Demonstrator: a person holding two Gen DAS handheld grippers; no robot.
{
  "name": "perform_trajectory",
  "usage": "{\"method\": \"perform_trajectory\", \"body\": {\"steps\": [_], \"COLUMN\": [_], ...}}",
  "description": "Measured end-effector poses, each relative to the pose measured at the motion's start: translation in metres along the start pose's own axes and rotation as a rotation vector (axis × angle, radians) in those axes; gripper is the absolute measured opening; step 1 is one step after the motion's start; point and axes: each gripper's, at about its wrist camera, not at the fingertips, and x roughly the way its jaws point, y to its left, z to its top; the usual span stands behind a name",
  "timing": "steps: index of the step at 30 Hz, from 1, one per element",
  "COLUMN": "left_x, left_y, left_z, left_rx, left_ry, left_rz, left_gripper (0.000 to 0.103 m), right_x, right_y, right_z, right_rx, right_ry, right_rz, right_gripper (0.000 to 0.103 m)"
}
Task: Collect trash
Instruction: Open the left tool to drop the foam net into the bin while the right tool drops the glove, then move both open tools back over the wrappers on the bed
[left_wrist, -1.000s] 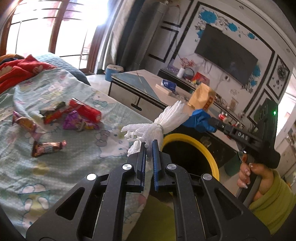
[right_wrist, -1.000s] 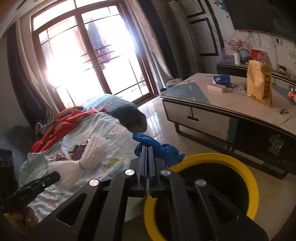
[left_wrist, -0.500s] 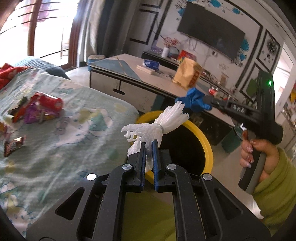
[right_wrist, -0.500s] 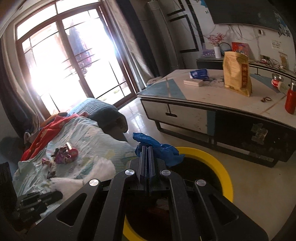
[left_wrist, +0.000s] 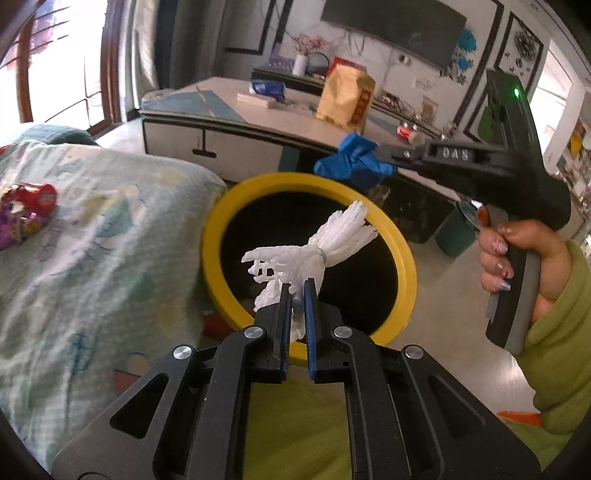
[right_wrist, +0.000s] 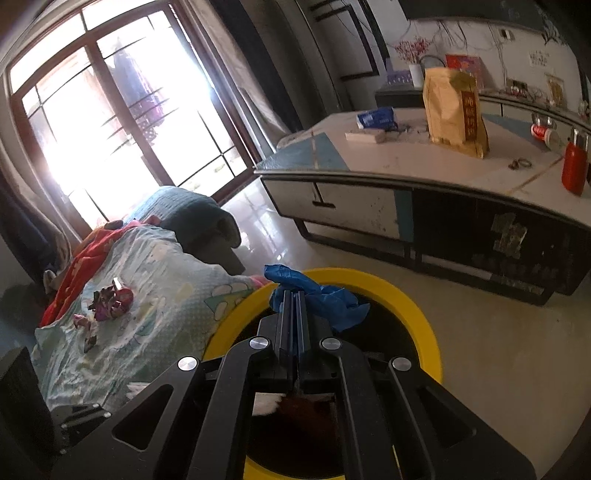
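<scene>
My left gripper (left_wrist: 296, 286) is shut on a white foam fruit net (left_wrist: 317, 247), which hangs over the dark mouth of the yellow-rimmed trash bin (left_wrist: 400, 243). My right gripper (right_wrist: 294, 295) is shut on a crumpled blue plastic glove (right_wrist: 325, 295), held above the far side of the same yellow-rimmed bin (right_wrist: 421, 317). The left wrist view also shows the right gripper (left_wrist: 384, 157) and the blue glove (left_wrist: 351, 164), with a hand (left_wrist: 517, 254) in a green sleeve on its handle. More wrappers (right_wrist: 109, 301) lie on the bedspread (right_wrist: 162, 295).
A red can and purple wrapper (left_wrist: 26, 210) lie on the patterned bedspread (left_wrist: 92, 258) left of the bin. A low table (right_wrist: 406, 173) with a yellow paper bag (right_wrist: 454, 110), a red bottle (right_wrist: 574, 166) and small items stands beyond the bin across bare tiled floor (right_wrist: 498, 332).
Both grippers have moved away from the bed and lower, over the bin's mouth, each still gripping its item. The wrappers on the bed have slid toward the left of both views.
</scene>
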Motion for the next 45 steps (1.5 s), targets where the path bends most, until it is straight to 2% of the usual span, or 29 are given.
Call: {"method": "perform_trajectory", "body": {"steps": [9, 17, 18, 19, 20, 21, 22, 23, 25, 26, 28, 29, 34, 45], "left_x": [0.03, 0.042, 0.041, 0.04, 0.038, 0.036, 0.032, 0.028, 0.018, 0.013, 0.001, -0.004, -0.029, -0.077], "left_y": [-0.009, -0.013, -0.012, -0.011, -0.01, -0.008, -0.006, -0.005, 0.0, 0.002, 0.007, 0.01, 0.023, 0.05], "left_z": [0.004, 0.007, 0.007, 0.008, 0.009, 0.01, 0.011, 0.012, 0.013, 0.014, 0.015, 0.017, 0.02, 0.025], "left_rx": [0.026, 0.008, 0.004, -0.002, -0.01, -0.019, -0.029, -0.036, -0.059, -0.071, -0.093, -0.101, -0.142, -0.203], "left_ry": [0.076, 0.078, 0.075, 0.07, 0.063, 0.054, 0.041, 0.028, -0.006, -0.023, -0.061, -0.078, -0.151, -0.277], "left_rz": [-0.025, -0.043, -0.042, -0.039, -0.039, -0.037, -0.035, -0.029, -0.017, -0.016, -0.002, 0.012, 0.067, 0.171], "left_gripper": [0.004, 0.007, 0.016, 0.031, 0.037, 0.044, 0.047, 0.05, 0.073, 0.077, 0.09, 0.092, 0.092, 0.092], "right_x": [0.015, 0.022, 0.022, 0.021, 0.02, 0.019, 0.018, 0.017, 0.014, 0.012, 0.008, 0.006, -0.005, -0.017], "right_y": [-0.008, -0.012, -0.011, -0.011, -0.011, -0.011, -0.01, -0.009, -0.006, -0.003, 0.005, 0.009, 0.03, 0.073], "right_z": [-0.005, -0.008, -0.008, -0.008, -0.007, -0.007, -0.006, -0.006, -0.006, -0.005, -0.005, -0.005, -0.005, -0.011], "right_rx": [0.011, 0.02, 0.018, 0.017, 0.016, 0.015, 0.011, 0.007, -0.005, -0.014, -0.041, -0.055, -0.118, -0.199], "right_ry": [0.059, 0.082, 0.082, 0.078, 0.072, 0.066, 0.059, 0.055, 0.045, 0.036, 0.016, 0.003, -0.044, -0.079], "right_rz": [0.01, 0.003, 0.001, -0.001, -0.005, -0.008, -0.011, -0.017, -0.024, -0.028, -0.041, -0.047, -0.048, -0.001], "right_gripper": [0.002, 0.003, 0.007, 0.016, 0.021, 0.031, 0.036, 0.037, 0.043, 0.045, 0.055, 0.058, 0.071, 0.073]}}
